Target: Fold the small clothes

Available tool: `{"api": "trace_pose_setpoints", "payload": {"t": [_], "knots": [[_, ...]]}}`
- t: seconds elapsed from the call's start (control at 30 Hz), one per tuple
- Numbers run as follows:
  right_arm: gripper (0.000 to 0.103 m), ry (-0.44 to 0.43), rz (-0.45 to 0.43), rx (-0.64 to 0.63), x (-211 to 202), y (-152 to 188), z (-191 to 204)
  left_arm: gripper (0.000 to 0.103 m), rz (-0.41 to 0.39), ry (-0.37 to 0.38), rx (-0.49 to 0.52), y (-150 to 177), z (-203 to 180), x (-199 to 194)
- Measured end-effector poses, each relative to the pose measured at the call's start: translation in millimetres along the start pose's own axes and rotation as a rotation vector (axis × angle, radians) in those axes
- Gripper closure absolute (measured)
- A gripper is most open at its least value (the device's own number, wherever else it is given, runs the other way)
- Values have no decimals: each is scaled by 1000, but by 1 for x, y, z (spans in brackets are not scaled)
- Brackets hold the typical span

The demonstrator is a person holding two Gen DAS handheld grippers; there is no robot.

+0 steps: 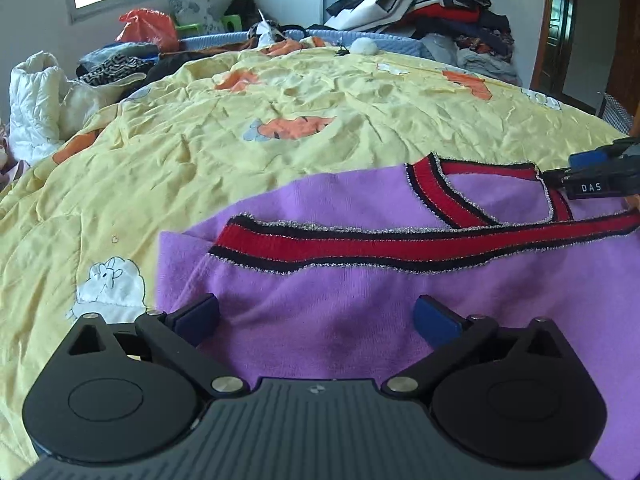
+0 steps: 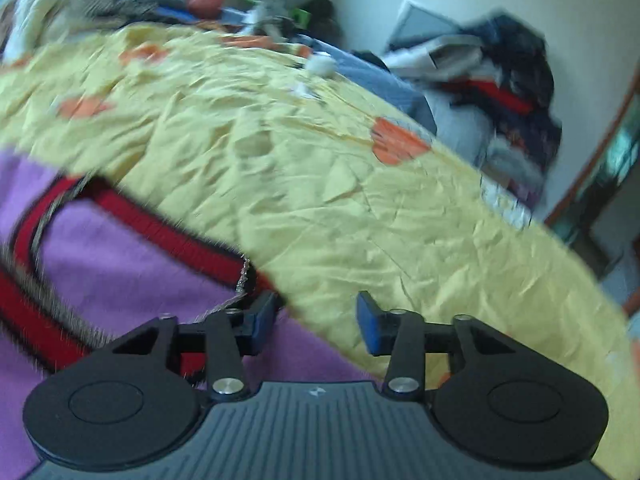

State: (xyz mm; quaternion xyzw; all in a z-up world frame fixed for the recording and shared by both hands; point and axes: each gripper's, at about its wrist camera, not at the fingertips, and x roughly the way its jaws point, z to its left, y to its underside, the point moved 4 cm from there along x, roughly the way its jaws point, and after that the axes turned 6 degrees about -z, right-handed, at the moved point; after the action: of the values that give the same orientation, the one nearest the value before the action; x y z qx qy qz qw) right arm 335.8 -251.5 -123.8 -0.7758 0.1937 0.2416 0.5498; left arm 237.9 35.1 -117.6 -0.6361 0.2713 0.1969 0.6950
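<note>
A small purple knit garment (image 1: 360, 288) with red, black and silver trim (image 1: 400, 246) lies on a yellow quilt (image 1: 280, 140). My left gripper (image 1: 316, 320) is open wide, low over the garment's near part, holding nothing. My right gripper (image 2: 316, 322) is open over the garment's edge by the red neckline trim (image 2: 168, 236), where purple cloth (image 2: 120, 272) meets the quilt (image 2: 360, 200). It also shows in the left wrist view (image 1: 600, 176) at the far right, beside the neckline. The right wrist view is blurred by motion.
The quilt covers a bed with orange and white patches. A heap of clothes (image 1: 440, 4) stands at the back right. An orange bag (image 1: 148, 28) and white padded bedding (image 1: 36, 100) lie at the back left. A doorway (image 1: 580, 32) is at the far right.
</note>
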Motion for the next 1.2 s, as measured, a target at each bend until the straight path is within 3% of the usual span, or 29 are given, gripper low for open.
{"api": "trace_pose_setpoints", "payload": {"t": [0.07, 0.13, 0.27, 0.43, 0.5, 0.53, 0.6, 0.73, 0.9, 0.97, 1.03, 1.1, 1.2], "knots": [[34, 9, 14, 40, -5, -2, -8, 5, 14, 4, -23, -3, 3, -8], [34, -23, -23, 122, -25, -2, -16, 4, -9, 17, -33, -4, 5, -25], [34, -2, -57, 112, -54, 9, -12, 2, -54, 51, -34, 0, 3, -59], [34, -23, -13, 50, -39, 25, 11, 2, -47, 75, -5, 20, -13, -74], [27, 14, -21, 69, -29, 26, 9, 2, -17, 49, 12, 31, -17, -69], [19, 24, -15, 102, -25, 25, 3, 2, -1, 40, 15, 37, -17, -64], [18, 6, 9, 177, -24, 22, -8, 0, -1, 14, 25, 46, -16, -58], [18, -58, -36, 229, -81, 30, -5, 0, -1, 11, -8, 46, -11, -64], [16, -104, -43, 303, -160, 85, 24, 0, 4, 9, -18, 47, -9, -64], [15, -160, -23, 292, -176, 104, 45, 0, 0, 7, -15, 48, -10, -63], [14, -143, -13, 277, -186, 117, 68, 0, -4, 3, -12, 49, -10, -63], [1, -97, 6, 159, -192, 128, 93, 0, -7, 0, -10, 51, -12, -63], [0, -114, 16, 230, -202, 140, 87, 0, -1, 1, -21, 53, -10, -68]]}}
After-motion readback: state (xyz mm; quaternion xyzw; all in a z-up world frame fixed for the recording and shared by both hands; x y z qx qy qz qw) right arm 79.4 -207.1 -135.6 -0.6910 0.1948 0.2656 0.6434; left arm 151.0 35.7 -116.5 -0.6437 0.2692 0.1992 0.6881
